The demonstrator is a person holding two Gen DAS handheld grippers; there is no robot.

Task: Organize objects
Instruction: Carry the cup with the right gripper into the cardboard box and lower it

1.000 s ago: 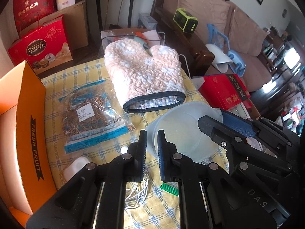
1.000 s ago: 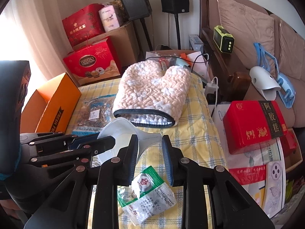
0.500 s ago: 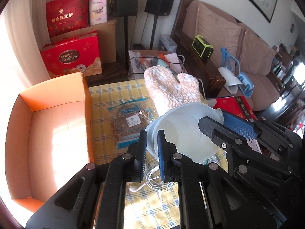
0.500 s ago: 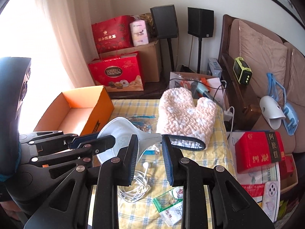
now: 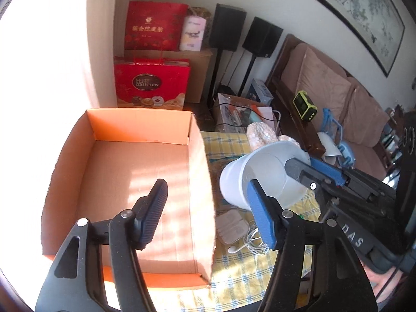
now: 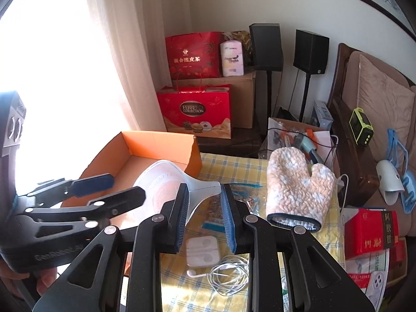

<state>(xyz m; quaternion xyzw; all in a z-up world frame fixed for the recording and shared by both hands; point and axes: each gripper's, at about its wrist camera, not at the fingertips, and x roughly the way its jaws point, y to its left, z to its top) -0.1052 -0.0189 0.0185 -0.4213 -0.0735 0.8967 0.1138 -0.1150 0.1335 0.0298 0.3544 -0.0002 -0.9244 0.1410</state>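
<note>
Gripping the white plastic bowl (image 6: 161,182) by its spout beside the orange cardboard box (image 5: 130,182), the right gripper (image 6: 204,218) – left gripper (image 5: 208,208) spread wide, empty – risks the bowl twisting loose from so narrow a hold.

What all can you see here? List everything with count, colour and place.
box: 1, orange, open, left end of the table
jug: 1, white, held in the air beside the box
mitt: 1, pink and white, far right of the table
zip bag: 1, clear with blue strip, beside the mitt
earphones: 1 set, white, near edge of the table
case: 1, white, by the earphones
tablecloth: 1, yellow check, on the table
gift bags: 2, red, by the wall
speakers: 2, black, on stands by the wall
left hand-held gripper: 1, black, open, above the box wall
right hand-held gripper: 1, black, shut on the jug's tab
</note>
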